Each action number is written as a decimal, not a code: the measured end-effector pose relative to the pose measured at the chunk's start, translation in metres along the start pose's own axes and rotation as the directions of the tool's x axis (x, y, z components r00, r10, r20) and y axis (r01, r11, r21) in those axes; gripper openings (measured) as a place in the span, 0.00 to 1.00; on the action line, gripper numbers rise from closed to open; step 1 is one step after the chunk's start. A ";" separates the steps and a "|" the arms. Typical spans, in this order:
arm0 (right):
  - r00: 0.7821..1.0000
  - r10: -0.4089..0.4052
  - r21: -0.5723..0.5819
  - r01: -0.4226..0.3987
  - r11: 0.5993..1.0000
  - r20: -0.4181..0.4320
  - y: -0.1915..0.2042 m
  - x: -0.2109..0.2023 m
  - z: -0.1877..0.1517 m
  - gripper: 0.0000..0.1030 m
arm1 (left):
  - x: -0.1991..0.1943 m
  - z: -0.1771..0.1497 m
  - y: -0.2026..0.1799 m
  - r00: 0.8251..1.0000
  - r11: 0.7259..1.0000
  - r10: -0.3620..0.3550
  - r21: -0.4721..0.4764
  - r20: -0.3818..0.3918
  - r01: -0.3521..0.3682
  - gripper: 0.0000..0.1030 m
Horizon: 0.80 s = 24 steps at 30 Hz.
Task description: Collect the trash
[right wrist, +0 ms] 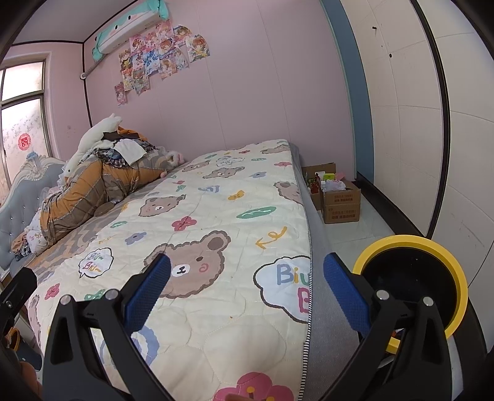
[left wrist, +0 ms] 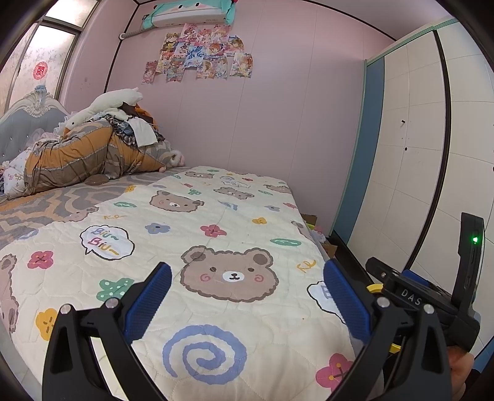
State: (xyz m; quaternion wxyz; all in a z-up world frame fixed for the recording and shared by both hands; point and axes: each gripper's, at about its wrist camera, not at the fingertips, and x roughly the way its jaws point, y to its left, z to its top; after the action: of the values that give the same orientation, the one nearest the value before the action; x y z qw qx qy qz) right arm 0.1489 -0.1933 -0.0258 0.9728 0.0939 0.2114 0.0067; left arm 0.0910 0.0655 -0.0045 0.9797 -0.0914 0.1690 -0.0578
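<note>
1. Right wrist view: no loose trash can be made out on the bed; the only likely litter in sight is the jumble of packets and wrappers in the open cardboard boxes (right wrist: 339, 197) on the floor, far right, between the mattress side and the wardrobe.
2. The right gripper (right wrist: 247, 290) hangs above the near right edge of the bed, its blue-padded fingers (right wrist: 345, 296) spread wide with nothing between them.
3. Just right of that gripper, near the lens, is a black round object with a yellow rim (right wrist: 432, 246); what it is cannot be told.
4. Left wrist view: the left gripper (left wrist: 247, 296) is likewise wide apart and empty, poised over the bear print at the near end of the quilt (left wrist: 216, 234).
5. To its right the black body of the other handheld device (left wrist: 432, 299) shows, with a green light lit on its upright part; part of a hand (left wrist: 460, 364) is at the lower right edge.
6. The cream quilt, printed with bears, flowers and "Biu Biu" bubbles, covers the near part of the bed; a grey and orange zigzag sheet (left wrist: 46, 206) lies exposed further left.
7. At the far left a heap of orange-brown bedding (left wrist: 77, 157) is topped with clothes and a white plush toy (left wrist: 117, 98), against a grey tufted headboard (left wrist: 18, 129).
8. On the pink far wall are anime posters (left wrist: 200, 52) below a covered air conditioner (left wrist: 191, 12); a white wardrobe (left wrist: 416, 138) stands on the right, a window (left wrist: 37, 68) on the left.
</note>
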 end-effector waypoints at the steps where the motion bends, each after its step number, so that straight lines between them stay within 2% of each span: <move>1: 1.000 0.000 0.000 0.000 1.000 0.000 0.000 0.000 0.000 0.92 | 0.001 0.000 0.001 1.000 1.000 0.000 0.000 -0.001 0.000 0.92; 24: 1.000 -0.004 0.015 0.005 1.000 -0.019 0.000 0.006 -0.008 0.92 | 0.003 -0.005 0.002 1.000 1.000 -0.004 0.001 -0.008 0.004 0.92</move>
State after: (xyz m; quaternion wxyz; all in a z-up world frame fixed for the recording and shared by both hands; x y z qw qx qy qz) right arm 0.1514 -0.1911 -0.0353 0.9701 0.1008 0.2208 0.0038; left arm 0.0923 0.0662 -0.0104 0.9789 -0.0908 0.1729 -0.0601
